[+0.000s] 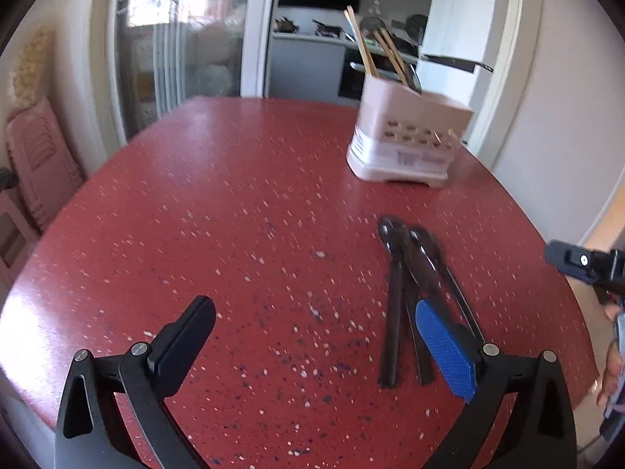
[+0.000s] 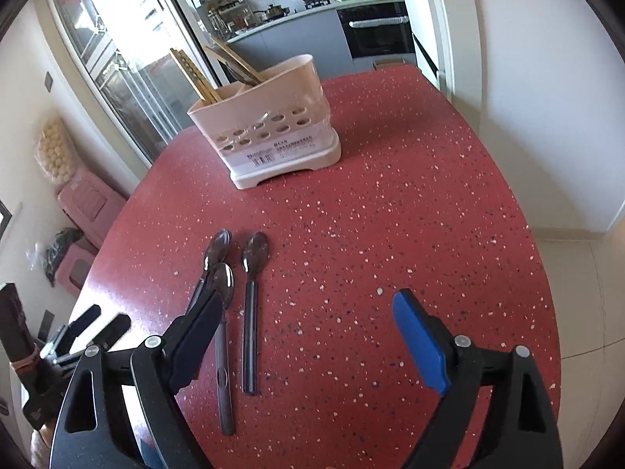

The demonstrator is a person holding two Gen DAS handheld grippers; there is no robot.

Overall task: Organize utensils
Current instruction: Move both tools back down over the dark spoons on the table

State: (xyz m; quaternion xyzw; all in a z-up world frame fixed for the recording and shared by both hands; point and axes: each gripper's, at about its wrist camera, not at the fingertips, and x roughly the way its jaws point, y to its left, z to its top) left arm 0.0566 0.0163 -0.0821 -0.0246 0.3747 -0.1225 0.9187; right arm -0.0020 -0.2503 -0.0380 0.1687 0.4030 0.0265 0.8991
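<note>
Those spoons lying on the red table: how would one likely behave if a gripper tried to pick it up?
The spoons look like thin, shiny metal: probably stiff and light, likely slippery. Lying flat on the table and partly overlapping, one may skid or nudge its neighbours. Flat handles make rolling unlikely.

A red speckled table (image 2: 410, 203) is filling the foreground, with daylight pouring through the glass sliding door (image 2: 117, 62) beyond its far left edge. Behind the table, a kitchen counter (image 2: 297, 15) and dark oven (image 2: 375, 29) are showing; pink plastic stools (image 1: 39, 156) are standing stacked by the left wall.
</note>
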